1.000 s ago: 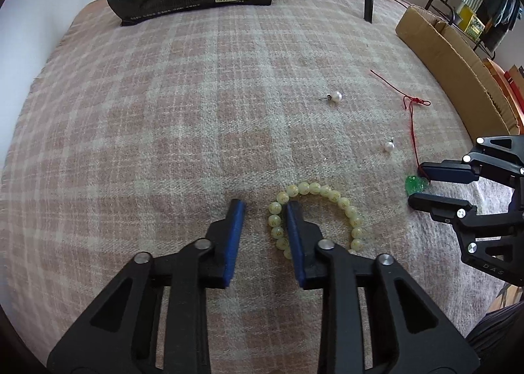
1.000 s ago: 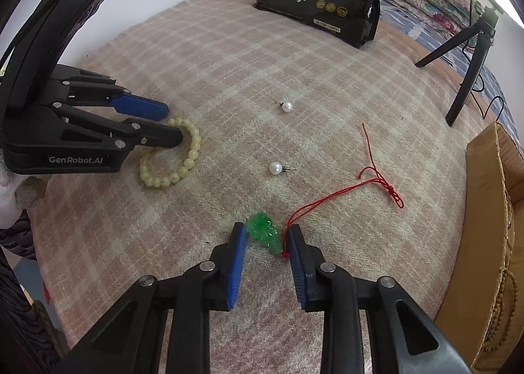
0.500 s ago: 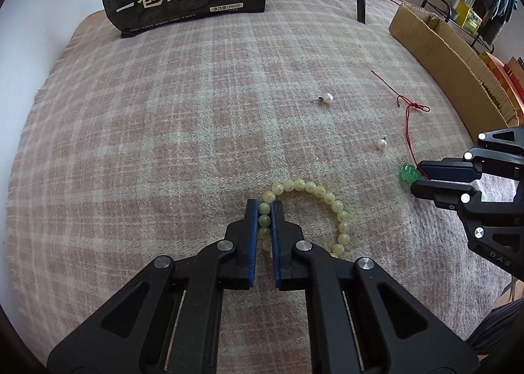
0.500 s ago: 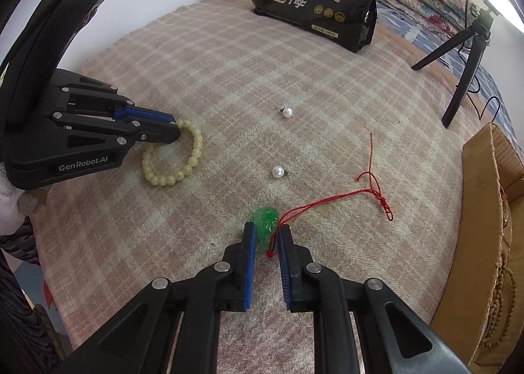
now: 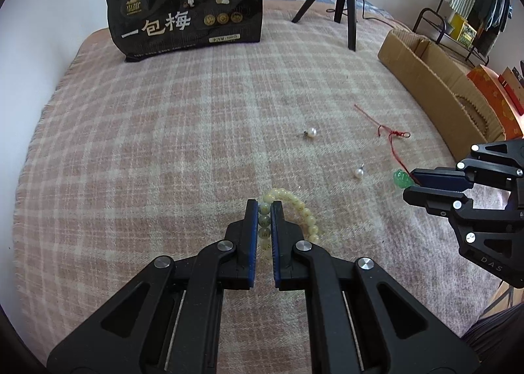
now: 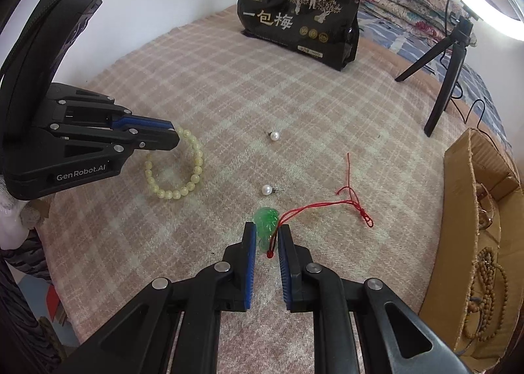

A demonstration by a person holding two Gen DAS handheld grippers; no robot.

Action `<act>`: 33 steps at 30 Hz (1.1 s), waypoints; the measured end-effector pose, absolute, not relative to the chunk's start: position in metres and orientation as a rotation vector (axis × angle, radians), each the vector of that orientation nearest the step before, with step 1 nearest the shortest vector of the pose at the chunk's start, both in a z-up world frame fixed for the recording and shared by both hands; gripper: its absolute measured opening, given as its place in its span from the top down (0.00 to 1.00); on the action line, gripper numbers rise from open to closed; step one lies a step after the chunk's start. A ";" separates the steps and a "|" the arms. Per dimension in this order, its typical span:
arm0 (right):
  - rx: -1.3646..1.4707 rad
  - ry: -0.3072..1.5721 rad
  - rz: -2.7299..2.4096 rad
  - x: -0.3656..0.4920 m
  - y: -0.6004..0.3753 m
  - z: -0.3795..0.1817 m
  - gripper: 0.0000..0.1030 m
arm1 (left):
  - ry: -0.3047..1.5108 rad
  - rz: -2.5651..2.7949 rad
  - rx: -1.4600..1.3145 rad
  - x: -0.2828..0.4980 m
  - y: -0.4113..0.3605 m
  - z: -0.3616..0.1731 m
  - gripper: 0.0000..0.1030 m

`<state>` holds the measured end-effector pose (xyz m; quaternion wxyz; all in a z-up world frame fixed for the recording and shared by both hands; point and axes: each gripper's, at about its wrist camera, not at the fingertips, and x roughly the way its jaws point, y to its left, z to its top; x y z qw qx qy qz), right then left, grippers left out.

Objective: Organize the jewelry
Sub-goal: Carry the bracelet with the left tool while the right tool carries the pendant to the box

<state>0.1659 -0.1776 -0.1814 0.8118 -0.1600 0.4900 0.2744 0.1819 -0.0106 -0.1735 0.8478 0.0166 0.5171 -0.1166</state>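
Between the black snack bag (image 5: 186, 17) and your own edge of the plaid blanket (image 5: 163, 132), you had both tools busy at once. Your left gripper (image 5: 264, 210) was clenched on the near-left arc of the bead bracelet (image 6: 183, 174), a few beads pinched edgewise between the blue pads, probably because a string of round beads gives the fingers nothing else to bite on; the rest of the loop trailed to the right, seemingly resting on the cloth, well short of the bag. Your right gripper (image 6: 266, 233) was closed around the green pendant (image 6: 266, 220), farther from the bag than either pearl earring (image 6: 274, 135) (image 6: 267, 190), and you took the stone itself rather than the thin red cord (image 6: 327, 205), which ran off toward the cardboard box (image 6: 458, 210), because the cord would likely have slipped through. Both earrings lay loose between the bag and your grippers, untouched. The box, to the right of the bag, already held wooden bead strings (image 6: 488, 292), so it looked the likely place for these two pieces.
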 end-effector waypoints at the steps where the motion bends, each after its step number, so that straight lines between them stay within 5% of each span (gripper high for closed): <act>1: -0.336 1.040 0.584 0.166 -0.179 -0.178 0.89 | 1.081 -0.246 0.033 0.181 -0.011 -0.170 0.95; 33: -0.153 0.866 0.420 0.167 -0.269 -0.095 0.89 | 0.883 -0.395 -0.066 0.191 -0.077 -0.070 0.95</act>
